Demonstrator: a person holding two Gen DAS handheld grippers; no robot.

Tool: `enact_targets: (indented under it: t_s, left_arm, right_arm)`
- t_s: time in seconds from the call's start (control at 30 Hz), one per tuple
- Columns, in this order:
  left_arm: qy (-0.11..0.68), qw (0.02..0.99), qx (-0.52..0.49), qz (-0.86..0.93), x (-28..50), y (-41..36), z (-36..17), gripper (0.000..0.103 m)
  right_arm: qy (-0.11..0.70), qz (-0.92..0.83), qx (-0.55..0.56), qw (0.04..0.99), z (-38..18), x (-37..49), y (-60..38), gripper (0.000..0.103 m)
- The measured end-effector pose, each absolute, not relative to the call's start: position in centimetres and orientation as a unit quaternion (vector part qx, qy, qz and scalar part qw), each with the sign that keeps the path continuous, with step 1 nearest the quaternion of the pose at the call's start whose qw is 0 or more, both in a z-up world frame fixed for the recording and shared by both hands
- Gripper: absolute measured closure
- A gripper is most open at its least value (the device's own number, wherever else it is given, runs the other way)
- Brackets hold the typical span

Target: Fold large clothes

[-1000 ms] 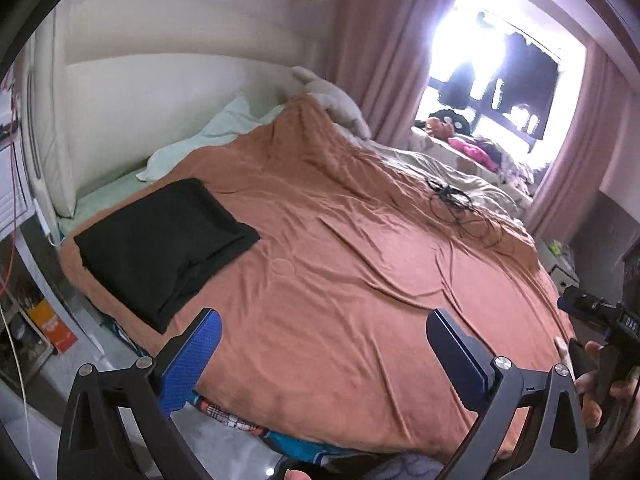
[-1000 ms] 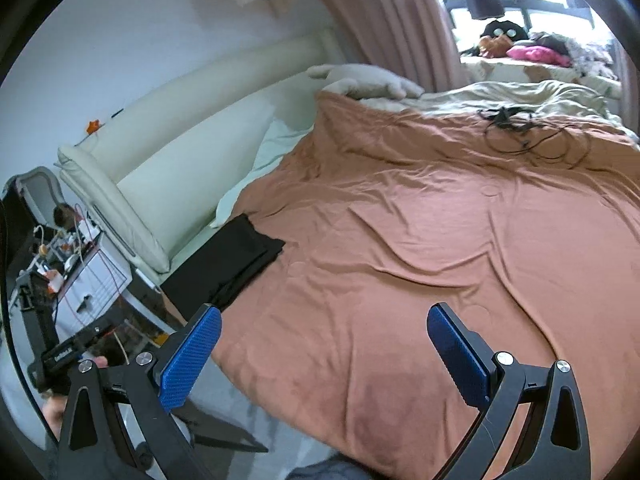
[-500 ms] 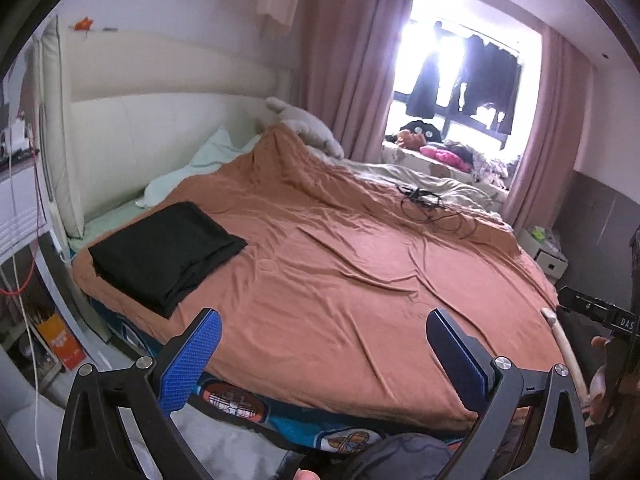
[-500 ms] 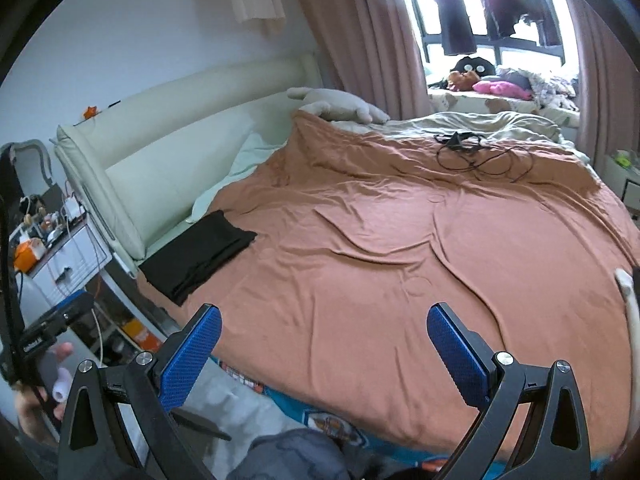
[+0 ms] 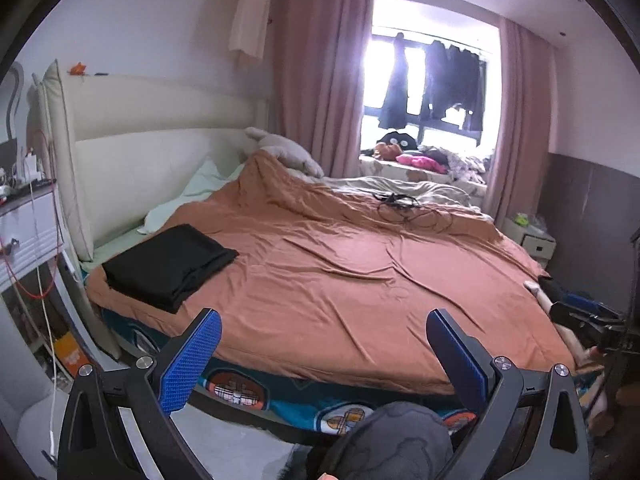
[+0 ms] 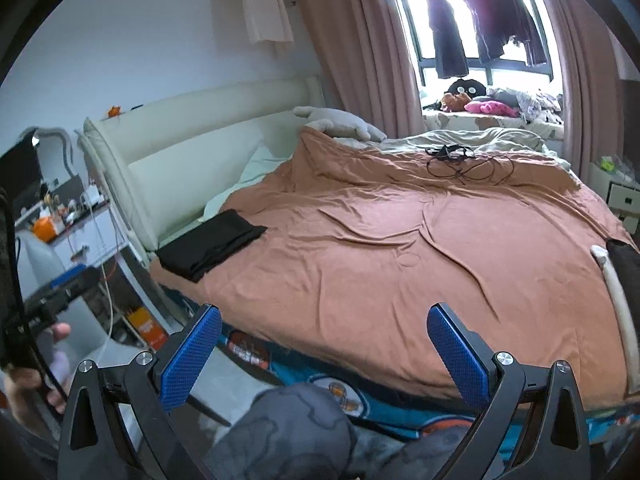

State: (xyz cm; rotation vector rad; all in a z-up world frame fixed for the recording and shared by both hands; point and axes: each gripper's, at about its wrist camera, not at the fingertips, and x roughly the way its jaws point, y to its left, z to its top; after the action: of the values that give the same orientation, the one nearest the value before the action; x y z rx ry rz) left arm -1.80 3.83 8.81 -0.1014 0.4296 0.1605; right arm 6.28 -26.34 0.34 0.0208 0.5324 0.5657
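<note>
With the folded black garment (image 5: 168, 266) resting near the headboard (image 5: 132, 136), both left tongs (image 5: 320, 352) and right tongs (image 6: 324, 350) hang apart and empty off the bed's foot, so this fold looks finished and fetching another garment comes next.

I see the bed (image 5: 328, 280) ahead of both grippers, headboard (image 5: 152, 152) to its left, window (image 5: 428, 80) behind it. A folded garment (image 5: 168, 264) lies on the cover (image 6: 400, 248) at the near left corner, near the headboard. Cables (image 5: 404, 208) lie on the far side. A pillow (image 5: 184, 196) sits behind the garment. A nightstand (image 5: 528, 236) stands right of the bed, a desk (image 6: 60, 220) left of it.
</note>
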Motion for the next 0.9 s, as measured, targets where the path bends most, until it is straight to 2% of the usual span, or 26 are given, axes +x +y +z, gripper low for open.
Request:
enact_targets:
  t_s: [0.1,0.43,0.9]
  left_arm:
    - [0.21,0.974,-0.029,0.082,-3.2,2.7,8.7,0.0]
    - [0.193,0.977,-0.054,0.072,-6.5,2.3,8.7,0.0]
    - [0.194,0.976,-0.069,0.076,-7.3,2.7,8.3,0.0]
  right_arm:
    - [0.26,0.277,0.014,0.925,-0.3,5.0,-27.1,0.0]
    - [0.238,0.291,-0.001,0.927,0.3,0.6,-27.2,0.0]
    - [0.249,0.286,0.001,0.925,-0.7,0.2,-27.3,0.0]
